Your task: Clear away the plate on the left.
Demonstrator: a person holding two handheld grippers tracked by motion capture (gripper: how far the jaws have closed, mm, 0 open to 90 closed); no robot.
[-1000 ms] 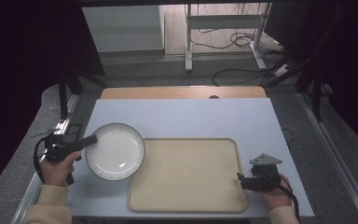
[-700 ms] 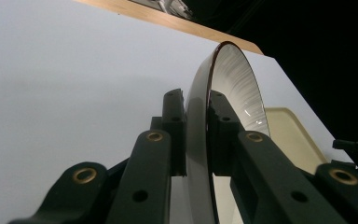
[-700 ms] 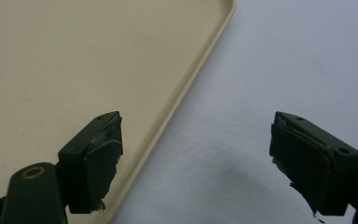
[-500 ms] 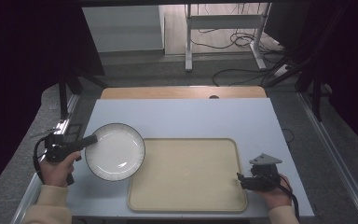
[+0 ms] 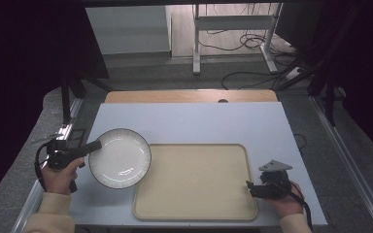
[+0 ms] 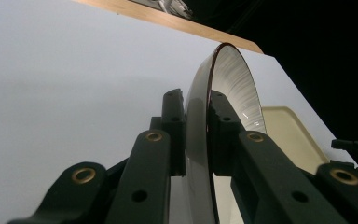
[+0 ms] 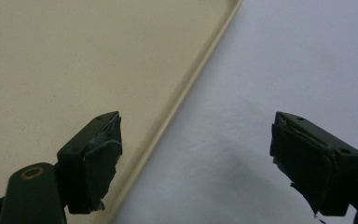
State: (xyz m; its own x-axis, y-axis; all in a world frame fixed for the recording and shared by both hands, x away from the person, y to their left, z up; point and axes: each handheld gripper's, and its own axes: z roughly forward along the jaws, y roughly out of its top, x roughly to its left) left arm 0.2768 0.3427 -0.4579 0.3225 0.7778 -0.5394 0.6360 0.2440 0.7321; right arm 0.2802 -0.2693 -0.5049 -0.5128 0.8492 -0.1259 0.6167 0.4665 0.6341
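The left claw (image 5: 93,145) grips the plate (image 5: 120,158) by its rim, just left of the tray (image 5: 194,182), overlapping its edge. The right claw (image 7: 196,161) stands open over the tray's right rim. To place it well, keep the plate level, lower slowly onto the tray.

A: The high view is evenly lit on the pale table (image 5: 189,121), while the room's left and right sides sink into near black.

B: A small white glare streak sits on the plate (image 5: 120,158). Shadows under it are soft and faint.

A: In the left gripper view the near arms of the left gripper (image 6: 196,135) are dark and slightly soft, and the right background is black.

B: The right gripper view is dimmer and grainy; the right gripper (image 7: 196,163) casts 1 faint, blurred shadow on the table beside the tray (image 7: 74,60).
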